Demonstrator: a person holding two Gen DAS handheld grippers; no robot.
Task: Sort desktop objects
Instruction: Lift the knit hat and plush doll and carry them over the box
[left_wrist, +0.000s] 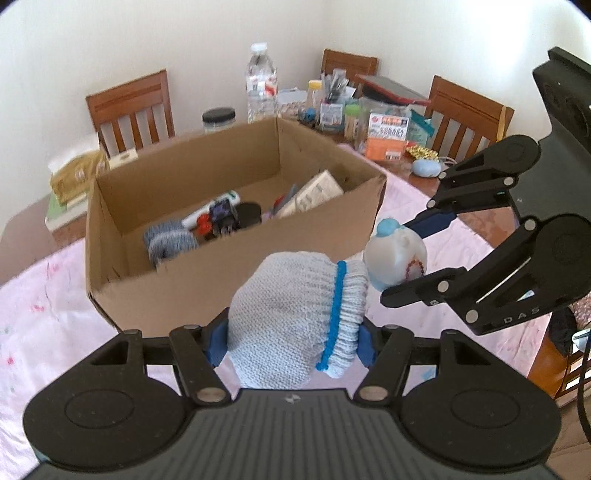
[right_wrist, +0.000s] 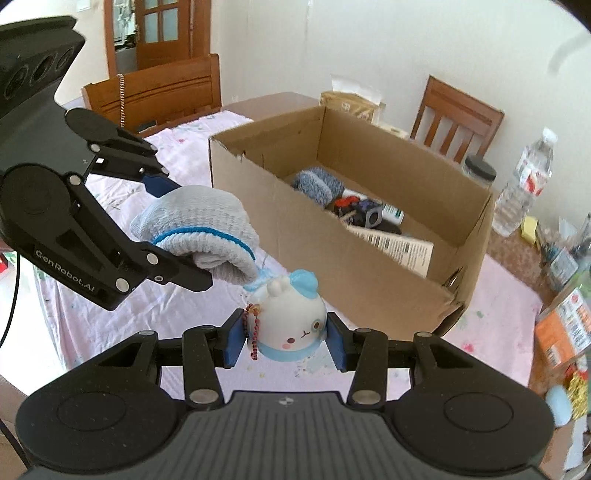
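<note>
Grey-blue knitted wool filled your left gripper (left_wrist: 293, 338): its blue pads were clamped on either side of a rolled knitted glove (left_wrist: 295, 321) with a bright blue band at the cuff, held clear above the pink tablecloth (left_wrist: 48, 295). You had that gripper tilted downward, pointing toward the near wall of the open cardboard box (left_wrist: 229, 273).

Your right gripper (right_wrist: 286, 338) was angled down in much the same way, its pads pressed against the flanks of a small white rabbit figurine (right_wrist: 291, 317) with a pale blue bow and base; a dark red bead chain (right_wrist: 253, 332) hung down its left side. Seen from the left wrist camera, that gripper reached in from the right, the figurine just beside the glove's cuff, possibly touching it.

Both held things sat in front of the box, outside it. Inside lay a second knitted roll (left_wrist: 168, 242), a dark cube (left_wrist: 223, 218) and a printed leaflet (left_wrist: 314, 194).
</note>
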